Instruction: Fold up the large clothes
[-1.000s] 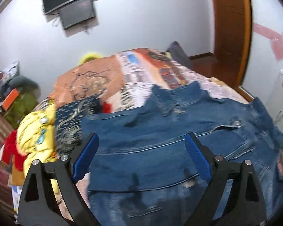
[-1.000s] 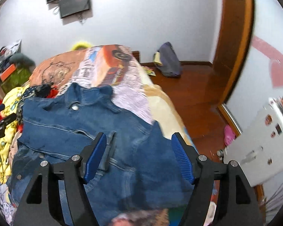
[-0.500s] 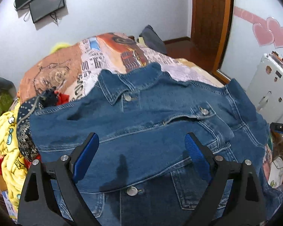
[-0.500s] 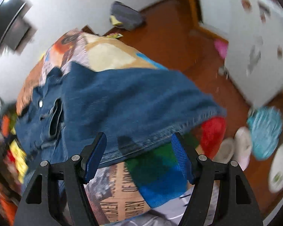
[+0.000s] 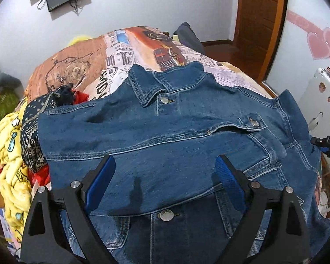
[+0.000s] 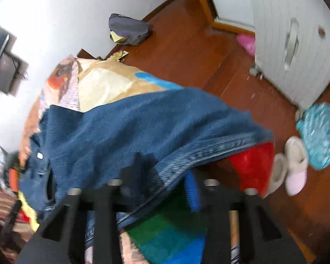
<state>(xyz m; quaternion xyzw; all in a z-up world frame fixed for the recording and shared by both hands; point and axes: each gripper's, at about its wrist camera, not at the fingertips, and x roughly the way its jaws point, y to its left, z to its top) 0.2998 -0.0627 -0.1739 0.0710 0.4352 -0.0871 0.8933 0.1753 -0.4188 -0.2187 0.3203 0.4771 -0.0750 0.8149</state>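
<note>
— Since half a second ago, your right gripper (image 6: 165, 182) has drawn its blue pads together from wide apart, and its view has slid in onto the jacket's (image 5: 165, 136) edge. What is it holding?

— Your right claw looks pinched on the stitched hem (image 6: 209, 151) of the jacket, at about 6 o'clock in its view. One blue pad (image 6: 192, 193) shows just under the cloth; the other is hidden behind the denim. The picture is blurred there, so read the grip as likely rather than certain.

— And your left gripper (image 5: 165, 180)?

— Your left claw stands wide apart, as it did before, with nothing between its pads. It hangs over the jacket's lower front, near the bottom of its view. A metal button (image 5: 166, 215) sits at 6 o'clock between the two fingers.

— Where does the jacket lie?

— It is spread front-up on the bed (image 5: 81, 66), over a printed cover. Its collar (image 5: 162, 81) points toward 12 o'clock. A chest pocket flap (image 5: 253, 122) is at 3 o'clock. A heap of yellow and dark patterned clothes (image 5: 11, 154) lies just beside the jacket at 9 o'clock.

— Anything else in your right view?

— Slippers (image 6: 294, 165) sit on the wooden floor at 3 o'clock, well apart from the jacket.
</note>
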